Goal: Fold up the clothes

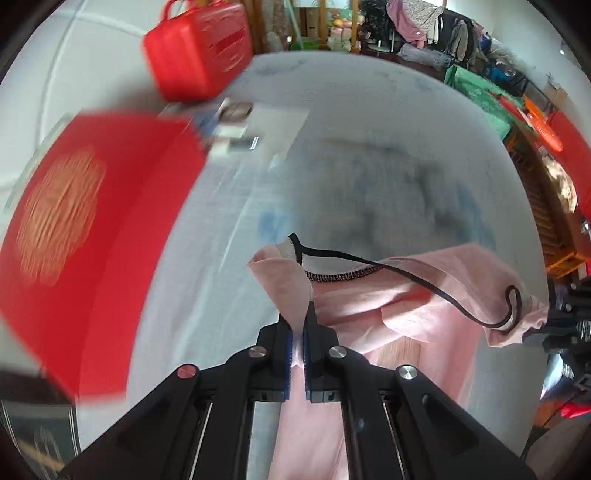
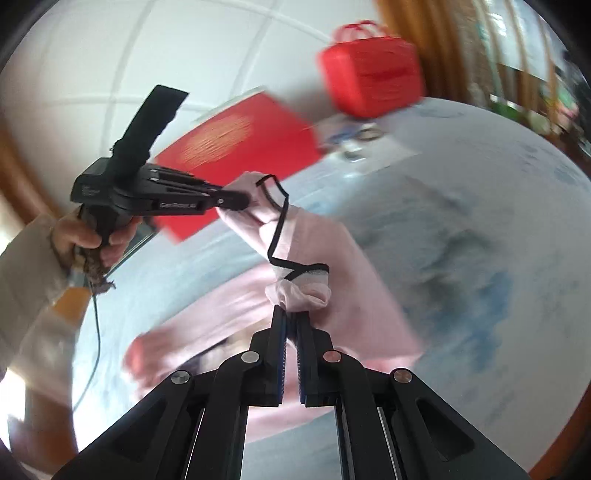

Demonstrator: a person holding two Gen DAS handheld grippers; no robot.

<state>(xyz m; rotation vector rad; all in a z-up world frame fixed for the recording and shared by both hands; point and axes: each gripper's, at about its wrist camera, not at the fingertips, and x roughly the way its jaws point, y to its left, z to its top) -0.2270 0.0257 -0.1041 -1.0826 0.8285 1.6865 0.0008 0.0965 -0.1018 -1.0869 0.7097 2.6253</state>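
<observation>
A pale pink garment with black trim and a black cord hangs stretched between both grippers above a round table with a whitish, blue-stained cloth. My left gripper is shut on one pink corner near the neckline. In the right wrist view my right gripper is shut on a bunched end of the pink garment. The left gripper shows there too, held by a hand, pinching the far end. The rest of the cloth sags toward the table.
A flat red box lies on the table's left side, a red carry case stands behind it, and papers lie between. Beyond the table's right edge are hung clothes, green fabric and wooden furniture. The table spreads to the right.
</observation>
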